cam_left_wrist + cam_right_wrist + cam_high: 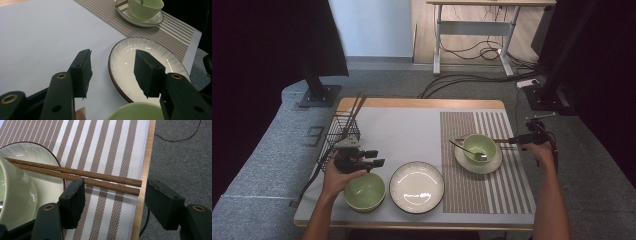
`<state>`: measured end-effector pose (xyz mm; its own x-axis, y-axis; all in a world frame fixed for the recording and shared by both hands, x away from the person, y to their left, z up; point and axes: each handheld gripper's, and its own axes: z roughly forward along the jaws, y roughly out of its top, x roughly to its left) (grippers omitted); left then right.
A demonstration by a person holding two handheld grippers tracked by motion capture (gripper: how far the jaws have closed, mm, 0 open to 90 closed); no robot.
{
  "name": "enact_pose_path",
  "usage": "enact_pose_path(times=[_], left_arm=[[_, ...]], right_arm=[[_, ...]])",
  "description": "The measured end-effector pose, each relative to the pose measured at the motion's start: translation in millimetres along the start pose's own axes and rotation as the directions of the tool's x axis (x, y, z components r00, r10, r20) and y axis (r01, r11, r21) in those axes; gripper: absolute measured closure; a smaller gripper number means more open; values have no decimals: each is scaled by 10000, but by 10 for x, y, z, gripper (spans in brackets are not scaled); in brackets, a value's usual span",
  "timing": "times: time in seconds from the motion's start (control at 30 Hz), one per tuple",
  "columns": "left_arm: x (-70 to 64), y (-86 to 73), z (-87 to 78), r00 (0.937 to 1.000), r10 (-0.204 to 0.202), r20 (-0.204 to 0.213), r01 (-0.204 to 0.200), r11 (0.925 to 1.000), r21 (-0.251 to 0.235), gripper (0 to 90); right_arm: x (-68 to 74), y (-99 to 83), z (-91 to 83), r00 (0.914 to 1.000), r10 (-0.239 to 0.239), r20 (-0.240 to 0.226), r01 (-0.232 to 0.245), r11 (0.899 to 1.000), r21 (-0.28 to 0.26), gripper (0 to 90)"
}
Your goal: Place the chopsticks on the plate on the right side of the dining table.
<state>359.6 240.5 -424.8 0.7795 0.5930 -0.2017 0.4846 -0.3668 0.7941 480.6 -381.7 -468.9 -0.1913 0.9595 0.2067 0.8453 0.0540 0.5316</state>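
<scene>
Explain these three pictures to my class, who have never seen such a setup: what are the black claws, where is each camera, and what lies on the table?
A person holds a handheld claw in each hand. One camera looks down from above; one rides on each claw.

The left claw is open, holding nothing, above a green bowl beside an empty white plate.

The right claw is open around the ends of two wooden chopsticks, not gripping them. They rest on a saucer holding a green cup and spoon, on a striped mat. A wire basket holds more chopsticks.

A black wire basket [343, 134] stands at the table's [412, 103] left edge, holding upright sticks. A white ribbed plate [416, 187] lies near the front edge, just beside a green bowl [364, 192] toward the front-left corner.
</scene>
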Motion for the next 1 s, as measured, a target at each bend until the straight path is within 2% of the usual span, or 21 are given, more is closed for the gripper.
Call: enact_pose_path(times=[0.63, 1.0], left_arm=[[22, -12, 0, 10000, -49, -75, 50, 10000, 39, 481], [25, -13, -10, 10000, -57, -75, 57, 10000, 19, 481]], right_arm=[[-38, 15, 77, 9999, 82, -108, -82, 9999, 66, 326], [-2, 21, 97, 9998, 25, -191, -22, 9999, 135, 326]])
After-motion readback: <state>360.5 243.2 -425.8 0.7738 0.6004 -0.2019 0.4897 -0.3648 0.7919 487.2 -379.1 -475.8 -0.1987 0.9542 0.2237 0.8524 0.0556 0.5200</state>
